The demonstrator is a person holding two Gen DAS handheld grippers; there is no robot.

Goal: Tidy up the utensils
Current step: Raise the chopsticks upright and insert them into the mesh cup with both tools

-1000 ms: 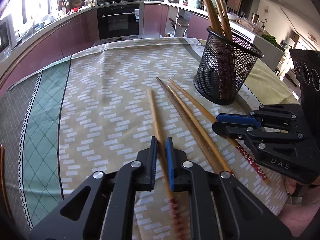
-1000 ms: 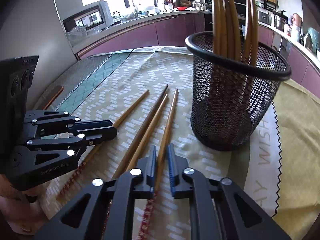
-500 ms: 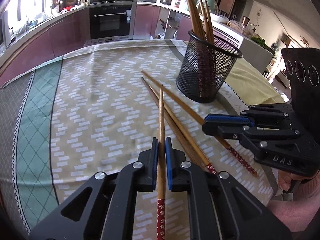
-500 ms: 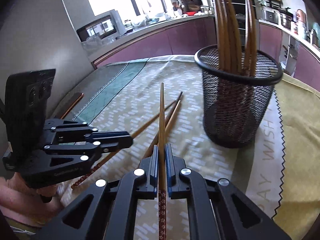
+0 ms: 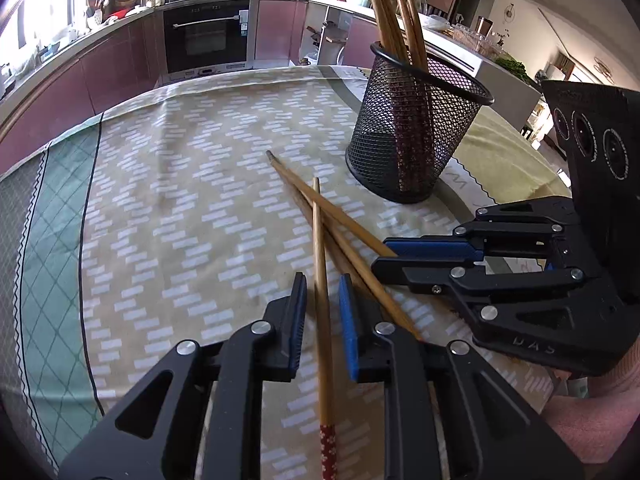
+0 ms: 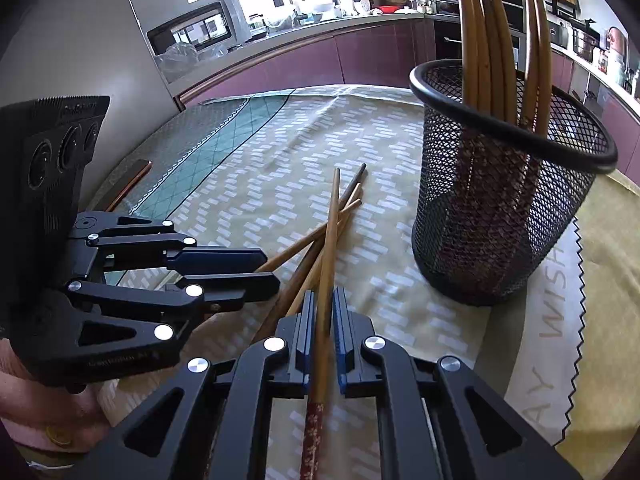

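Note:
A black mesh holder [image 5: 416,136] with several wooden chopsticks upright in it stands on the patterned tablecloth; it also shows in the right wrist view [image 6: 504,216]. My left gripper [image 5: 322,312] is open, with a red-handled chopstick [image 5: 322,280] lying loose between its pads. It crosses two other chopsticks [image 5: 344,220] on the cloth. My right gripper [image 6: 321,320] is shut on another red-handled chopstick [image 6: 330,240] that points forward over the loose ones [image 6: 304,248]. The right gripper also shows in the left wrist view [image 5: 404,256], and the left one in the right wrist view [image 6: 264,272].
The tablecloth [image 5: 180,208] has a green border on the left. A kitchen counter and oven [image 5: 204,36] run behind the table. A dark flat object [image 6: 128,184] lies at the table's left edge in the right wrist view.
My left gripper has opened and released its chopstick, which now lies across the others. My right gripper has lowered and stays shut on its chopstick.

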